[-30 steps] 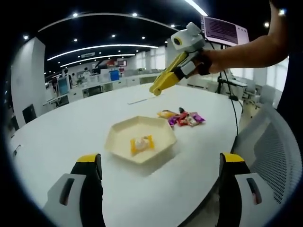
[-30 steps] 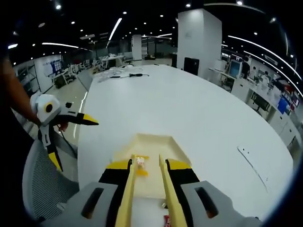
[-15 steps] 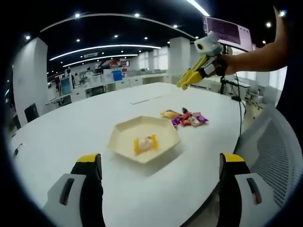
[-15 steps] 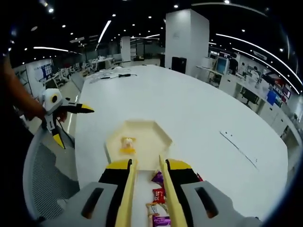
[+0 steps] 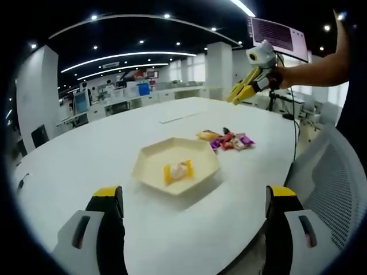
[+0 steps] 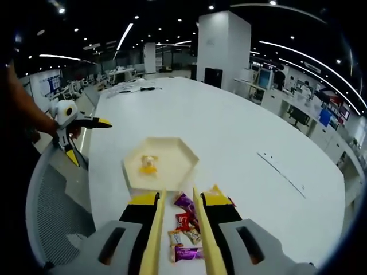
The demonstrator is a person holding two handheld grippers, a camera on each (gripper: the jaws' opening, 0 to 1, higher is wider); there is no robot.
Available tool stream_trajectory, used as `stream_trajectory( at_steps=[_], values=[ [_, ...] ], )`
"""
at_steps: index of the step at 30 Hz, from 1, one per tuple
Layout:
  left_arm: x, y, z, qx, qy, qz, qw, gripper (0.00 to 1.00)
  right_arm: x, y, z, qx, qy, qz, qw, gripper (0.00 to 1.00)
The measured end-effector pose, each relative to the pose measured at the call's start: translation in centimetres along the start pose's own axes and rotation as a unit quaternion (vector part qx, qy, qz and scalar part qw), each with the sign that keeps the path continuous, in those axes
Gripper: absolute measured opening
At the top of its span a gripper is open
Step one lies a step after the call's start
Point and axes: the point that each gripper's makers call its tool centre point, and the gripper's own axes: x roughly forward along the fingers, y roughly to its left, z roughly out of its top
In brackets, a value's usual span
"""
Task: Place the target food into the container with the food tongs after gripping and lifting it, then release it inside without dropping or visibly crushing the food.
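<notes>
A yellow-wrapped sweet (image 5: 178, 171) is seen lying inside the cream hexagonal tray (image 5: 150, 157), near the middle of its floor and touching nothing else; in the right gripper view the same sweet (image 6: 148, 164) rests in the tray (image 6: 180, 160), ahead of the tong tips. Beside the tray, a small heap of wrapped snacks (image 5: 226, 140) is spread on the white table (image 5: 86, 166), apart from the tray's edge. In the right gripper view these snacks (image 6: 186, 238) lie between and just under the two long yellow tong blades, which are held narrowly apart with nothing gripped between them. The right gripper (image 5: 239, 95) is held up in the air by a hand, well above the snacks. The left gripper (image 5: 192, 197) is kept wide, its black and yellow jaws far apart and holding nothing; it (image 6: 102, 122) is also seen held off the table's edge, above a mesh chair (image 6: 54, 212).
</notes>
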Motion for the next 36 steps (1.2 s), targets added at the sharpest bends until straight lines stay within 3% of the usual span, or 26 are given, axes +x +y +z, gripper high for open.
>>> stream_trajectory(
  at_steps=[9, 14, 26, 36],
  values=[
    [0.0, 0.0, -0.4, 0.002, 0.009, 0.001, 1.0, 0.99, 1.5, -0.1, -1.7, 0.002, 0.002, 0.005, 1.0, 0.27],
    [0.0, 0.1, -0.5, 0.002, 0.012, 0.004, 0.9999, 0.99, 2.5, -0.2, -3.5, 0.002, 0.011, 0.009, 0.9999, 0.27],
    [0.1, 0.2, -0.9, -0.001, 0.021, 0.003, 0.9998, 0.99, 4.9, -0.7, -7.8, 0.044, 0.026, 0.006, 0.9987, 0.27],
    [0.2, 0.2, -1.0, 0.0, 0.024, 0.003, 0.9997, 0.99, 6.6, -0.1, -9.2, 0.041, 0.047, 0.012, 0.998, 0.27]
  ],
)
